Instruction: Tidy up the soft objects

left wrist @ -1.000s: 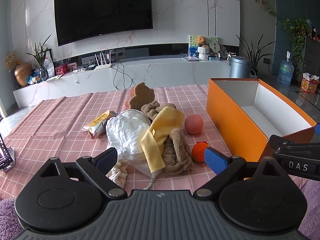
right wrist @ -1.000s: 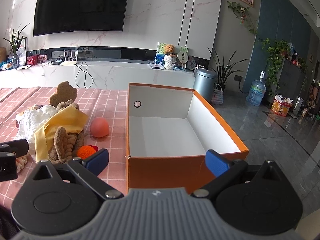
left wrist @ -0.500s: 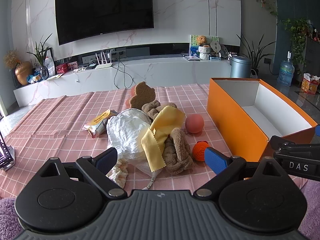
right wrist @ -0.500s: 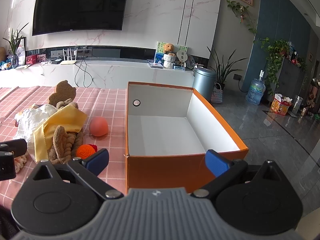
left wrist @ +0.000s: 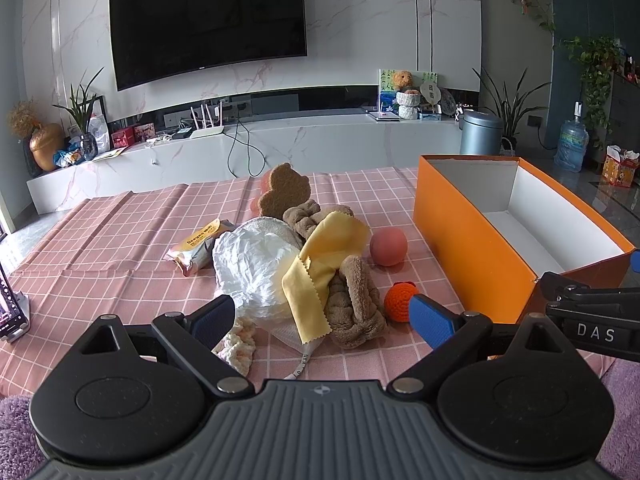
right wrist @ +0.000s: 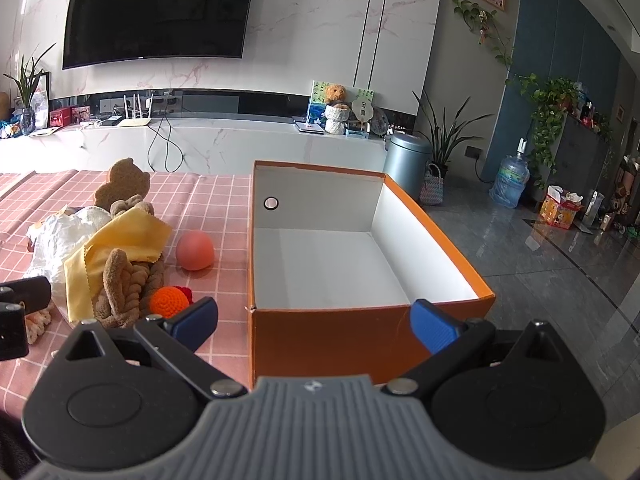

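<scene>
A heap of soft things lies on the pink checked tablecloth: a yellow cloth draped over a brown braided plush, crumpled white material, a brown bear-shaped sponge, a cream knitted piece. A pink ball and an orange crochet ball lie beside the heap. An orange box with a white inside stands empty to the right. My left gripper hangs open just before the heap. My right gripper is open at the box's near wall.
A snack packet lies left of the heap. A phone on a stand sits at the table's left edge. Behind the table runs a white TV bench with a router and cables. A grey bin and a water bottle stand on the floor at right.
Both grippers have crept slightly forward, so the heap and box sit a little lower and nearer. Both stay open; nothing on the table has moved.
</scene>
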### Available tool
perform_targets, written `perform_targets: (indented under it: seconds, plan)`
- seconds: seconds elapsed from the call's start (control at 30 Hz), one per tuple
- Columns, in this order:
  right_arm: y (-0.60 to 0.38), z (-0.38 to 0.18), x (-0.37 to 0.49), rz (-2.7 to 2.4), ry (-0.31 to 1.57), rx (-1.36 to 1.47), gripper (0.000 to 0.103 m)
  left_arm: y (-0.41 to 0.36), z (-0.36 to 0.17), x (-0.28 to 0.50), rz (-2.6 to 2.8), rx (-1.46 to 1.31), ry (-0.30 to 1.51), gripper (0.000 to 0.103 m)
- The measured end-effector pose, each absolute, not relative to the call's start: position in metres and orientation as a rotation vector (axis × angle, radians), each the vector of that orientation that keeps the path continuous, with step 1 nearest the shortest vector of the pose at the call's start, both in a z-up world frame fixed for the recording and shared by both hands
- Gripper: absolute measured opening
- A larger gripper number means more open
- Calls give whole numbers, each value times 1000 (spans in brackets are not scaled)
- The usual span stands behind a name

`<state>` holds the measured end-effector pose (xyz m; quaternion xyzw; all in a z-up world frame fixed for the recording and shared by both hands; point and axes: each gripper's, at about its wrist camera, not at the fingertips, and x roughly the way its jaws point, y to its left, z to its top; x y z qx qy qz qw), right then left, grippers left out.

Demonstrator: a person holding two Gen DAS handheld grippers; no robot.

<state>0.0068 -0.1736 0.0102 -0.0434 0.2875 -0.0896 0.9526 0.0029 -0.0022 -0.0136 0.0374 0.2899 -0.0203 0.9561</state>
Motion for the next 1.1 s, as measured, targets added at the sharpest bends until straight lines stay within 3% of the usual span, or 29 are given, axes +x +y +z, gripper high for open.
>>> perform_targets:
  seconds: [1.1]
  plan:
    - [-170, 14, 3, -159, 560, -95, 101, 0, -10, 1, -54, 62, 578, 103]
